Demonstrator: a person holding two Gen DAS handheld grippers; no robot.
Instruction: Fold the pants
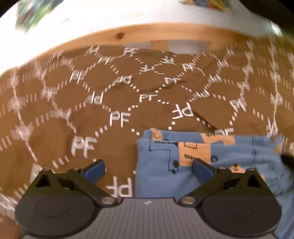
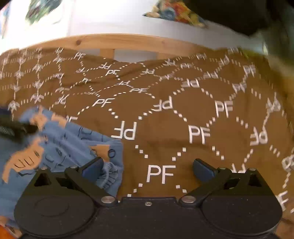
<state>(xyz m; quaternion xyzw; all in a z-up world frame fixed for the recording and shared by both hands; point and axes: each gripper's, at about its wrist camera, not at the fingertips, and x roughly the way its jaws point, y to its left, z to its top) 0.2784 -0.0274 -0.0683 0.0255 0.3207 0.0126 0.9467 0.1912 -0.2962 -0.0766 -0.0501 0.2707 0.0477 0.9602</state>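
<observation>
Blue pants (image 1: 211,165) with orange patches and black line drawings lie on a brown bedspread. In the left wrist view they fill the lower right, their left edge straight. My left gripper (image 1: 148,170) is open and empty, hovering over that left edge. In the right wrist view the pants (image 2: 64,150) lie at lower left, bunched and wrinkled with a gathered hem near my left finger. My right gripper (image 2: 148,169) is open and empty, over the pants' right edge and the bedspread. The other gripper (image 2: 12,127) shows blurred at the left edge of this view.
The brown bedspread (image 1: 73,110) with white "PF" lettering covers the whole bed. A pine bed frame rail (image 2: 128,42) runs along the far side, with a white wall behind. A colourful cloth (image 2: 176,14) lies at the top right.
</observation>
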